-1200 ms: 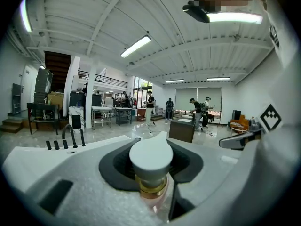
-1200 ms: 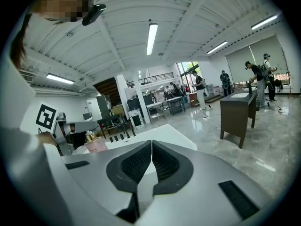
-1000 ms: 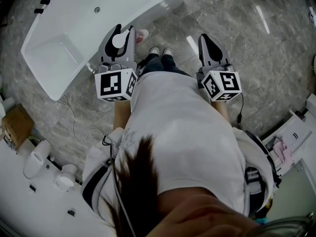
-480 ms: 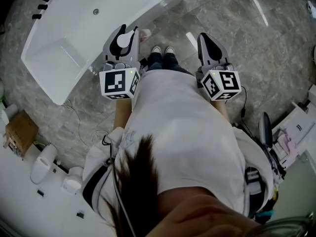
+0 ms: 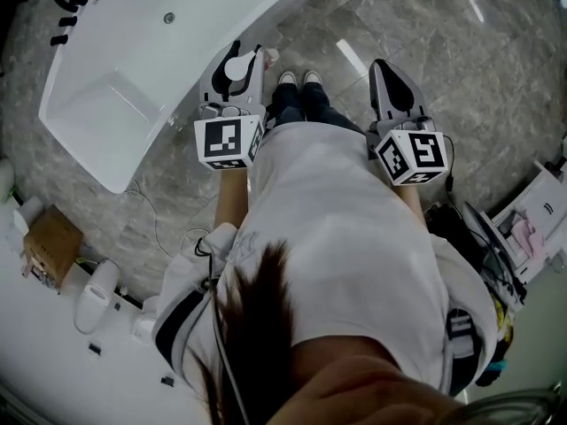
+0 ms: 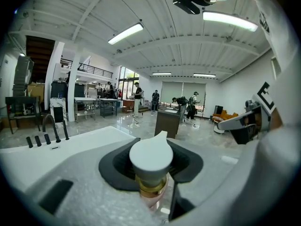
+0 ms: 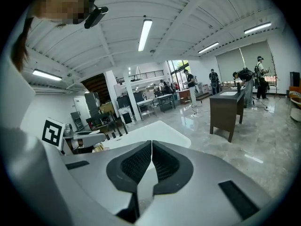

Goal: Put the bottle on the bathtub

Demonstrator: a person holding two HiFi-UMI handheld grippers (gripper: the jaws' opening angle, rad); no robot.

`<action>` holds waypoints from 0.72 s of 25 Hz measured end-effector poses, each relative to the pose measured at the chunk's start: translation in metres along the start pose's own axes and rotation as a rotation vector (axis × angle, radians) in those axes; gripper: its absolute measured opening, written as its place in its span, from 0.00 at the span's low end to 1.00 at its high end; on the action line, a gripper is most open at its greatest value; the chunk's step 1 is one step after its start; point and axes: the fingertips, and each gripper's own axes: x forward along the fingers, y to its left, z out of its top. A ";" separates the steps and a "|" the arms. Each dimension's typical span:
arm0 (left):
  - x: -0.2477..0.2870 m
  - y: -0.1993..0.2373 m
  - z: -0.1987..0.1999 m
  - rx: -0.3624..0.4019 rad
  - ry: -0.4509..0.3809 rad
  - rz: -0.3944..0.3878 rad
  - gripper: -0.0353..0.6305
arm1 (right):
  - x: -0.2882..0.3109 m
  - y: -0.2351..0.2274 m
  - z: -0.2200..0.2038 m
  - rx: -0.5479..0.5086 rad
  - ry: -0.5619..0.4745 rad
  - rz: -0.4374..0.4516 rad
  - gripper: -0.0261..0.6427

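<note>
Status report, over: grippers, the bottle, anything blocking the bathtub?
Left gripper shut on bottle, white cap toward its camera. Right gripper shut, empty. Bottle not yet on bathtub, near its edge in head view. Nothing seen in the way.

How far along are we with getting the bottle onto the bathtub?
Done: bottle picked up, clamped in the left gripper. In hand: it hangs by the bathtub rim. Left: set it on the rim and release. The right gripper is shut, empty.
</note>
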 end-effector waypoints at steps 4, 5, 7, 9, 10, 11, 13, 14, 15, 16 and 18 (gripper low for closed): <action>0.016 0.005 -0.019 0.011 0.018 -0.025 0.26 | -0.003 0.000 -0.012 0.004 0.025 -0.023 0.06; 0.020 0.005 -0.026 0.011 0.025 -0.033 0.26 | -0.004 0.000 -0.016 0.006 0.032 -0.028 0.06; 0.030 0.002 -0.041 0.012 0.038 -0.054 0.26 | -0.006 -0.003 -0.024 0.006 0.045 -0.034 0.06; 0.043 0.000 -0.057 0.020 0.046 -0.081 0.26 | -0.002 -0.004 -0.031 -0.002 0.057 -0.031 0.06; 0.050 -0.001 -0.065 0.027 0.053 -0.094 0.26 | 0.001 -0.005 -0.035 -0.002 0.063 -0.030 0.06; 0.056 -0.001 -0.074 0.034 0.061 -0.107 0.26 | 0.005 -0.004 -0.040 0.002 0.070 -0.030 0.06; 0.069 -0.004 -0.091 0.048 0.077 -0.133 0.26 | 0.012 -0.003 -0.050 0.019 0.083 -0.029 0.06; 0.075 -0.006 -0.100 0.057 0.084 -0.149 0.26 | 0.016 -0.002 -0.054 0.025 0.088 -0.028 0.06; 0.082 -0.008 -0.109 0.068 0.091 -0.167 0.26 | 0.019 -0.002 -0.058 0.030 0.092 -0.027 0.06; 0.089 -0.010 -0.119 0.078 0.099 -0.186 0.26 | 0.023 -0.002 -0.063 0.033 0.097 -0.027 0.06; 0.103 -0.013 -0.141 0.092 0.117 -0.215 0.26 | 0.030 -0.002 -0.076 0.046 0.111 -0.028 0.06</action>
